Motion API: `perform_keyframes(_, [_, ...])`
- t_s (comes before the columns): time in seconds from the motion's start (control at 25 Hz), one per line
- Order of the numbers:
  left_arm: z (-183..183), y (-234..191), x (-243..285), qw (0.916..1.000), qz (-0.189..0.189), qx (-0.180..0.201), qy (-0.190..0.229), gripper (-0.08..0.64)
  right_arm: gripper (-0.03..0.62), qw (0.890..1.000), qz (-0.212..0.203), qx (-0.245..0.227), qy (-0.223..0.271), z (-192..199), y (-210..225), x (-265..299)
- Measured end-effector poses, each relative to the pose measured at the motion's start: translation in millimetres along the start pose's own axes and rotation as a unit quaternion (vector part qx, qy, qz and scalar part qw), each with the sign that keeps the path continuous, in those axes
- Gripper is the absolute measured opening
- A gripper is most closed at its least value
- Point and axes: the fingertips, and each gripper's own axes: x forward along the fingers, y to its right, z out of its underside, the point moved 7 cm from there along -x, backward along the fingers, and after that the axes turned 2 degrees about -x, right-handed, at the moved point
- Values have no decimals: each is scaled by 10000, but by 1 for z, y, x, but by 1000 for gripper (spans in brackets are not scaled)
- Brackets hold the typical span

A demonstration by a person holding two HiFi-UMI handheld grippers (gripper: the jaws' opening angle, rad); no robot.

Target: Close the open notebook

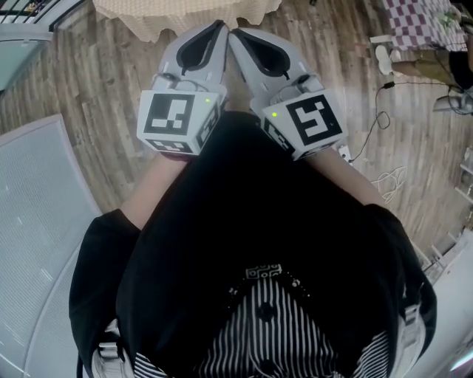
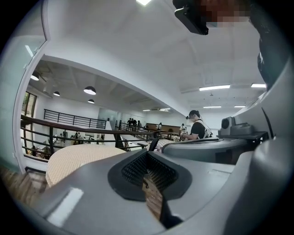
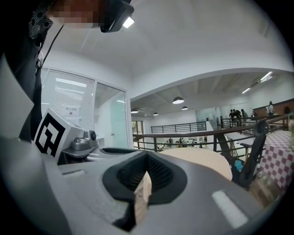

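Observation:
No notebook shows in any view. In the head view my left gripper [image 1: 219,27] and right gripper [image 1: 236,35] are held side by side in front of the person's dark torso, tips almost touching. They point at the near edge of a round table with a cream cloth [image 1: 185,16]. Both are shut with nothing between the jaws. The left gripper view looks along the shut left gripper [image 2: 149,176] toward the cream table [image 2: 76,158]. The right gripper view shows the shut right gripper [image 3: 142,176] with the same table [image 3: 204,160] beyond it.
Wooden floor lies below. A grey perforated panel [image 1: 37,221] is at the left. A checkered-cloth table [image 1: 417,22] and loose cables [image 1: 380,122] are at the right. A dark railing [image 2: 69,128] and a person in black [image 2: 198,129] stand farther off. A black chair [image 3: 251,153] is beside the table.

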Motion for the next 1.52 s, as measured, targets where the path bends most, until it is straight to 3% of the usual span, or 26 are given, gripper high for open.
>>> perform_keyframes(0.32, [-20,-74,34,9993,294,-190,-115,-2,2,9995,277,77,-113,-19,13,79])
perform_keyframes(0.52, [-30,-117,37,9986,420,-310,43,-2,2,9992,366,-6,-144,-29,4,119])
perform_keyframes(0.8, [-28,-178,38,9978,565,-304,-154,-2,2,9989,429,-5,-170,-36,-13,177])
perform_keyframes(1.08, [-27,-193,56,9964,717,-398,-218,0,2,9993,362,-23,-90,-44,-6,205])
perform_keyframes(1.28, [-29,-215,73,9974,576,-379,-188,0,2,9994,316,17,-119,-42,14,228])
perform_keyframes(1.52, [-35,-244,115,9987,258,-383,-193,0,2,9999,-52,15,-114,-46,53,270])
